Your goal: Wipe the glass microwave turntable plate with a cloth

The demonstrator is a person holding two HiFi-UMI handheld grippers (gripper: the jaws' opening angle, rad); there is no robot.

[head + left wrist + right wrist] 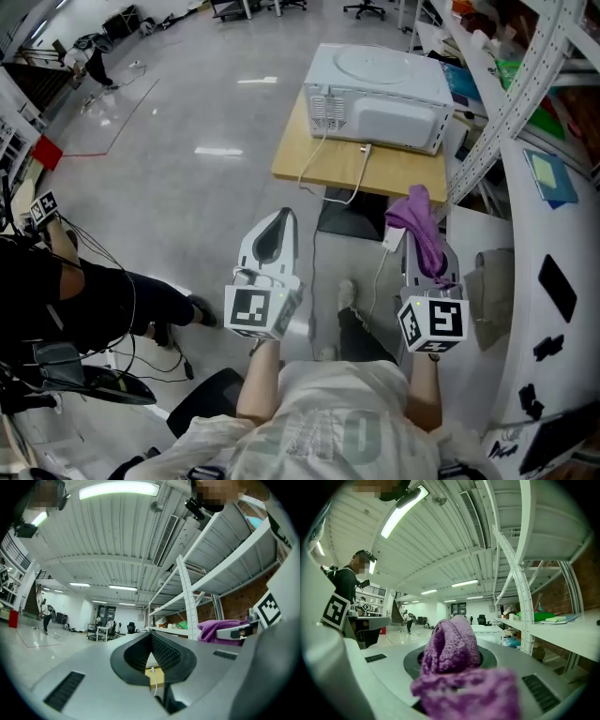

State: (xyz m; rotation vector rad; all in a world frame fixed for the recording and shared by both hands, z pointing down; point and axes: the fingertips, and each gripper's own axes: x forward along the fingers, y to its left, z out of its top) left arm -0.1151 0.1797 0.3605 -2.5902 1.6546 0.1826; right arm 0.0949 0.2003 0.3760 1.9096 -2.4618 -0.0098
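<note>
A white microwave [380, 94] stands on a small wooden table [319, 159] ahead of me, its back panel toward me. A round pale disc outline [373, 60] shows on its top; I cannot tell whether it is the glass plate. My right gripper [419, 204] is shut on a purple cloth [424, 232], which drapes over its jaws. In the right gripper view the cloth [453, 651] bulges from the right gripper [452, 637]. My left gripper [283, 219] is held beside it, short of the table, jaws together and empty. The left gripper [151, 638] shows its pads meeting.
A white metal shelving rack [525, 84] with goods runs along the right. A white cable [349, 183] hangs from the microwave's back toward the floor. A person in black [66, 291] sits at the left among cables. The wearer's feet [345, 298] stand below the table.
</note>
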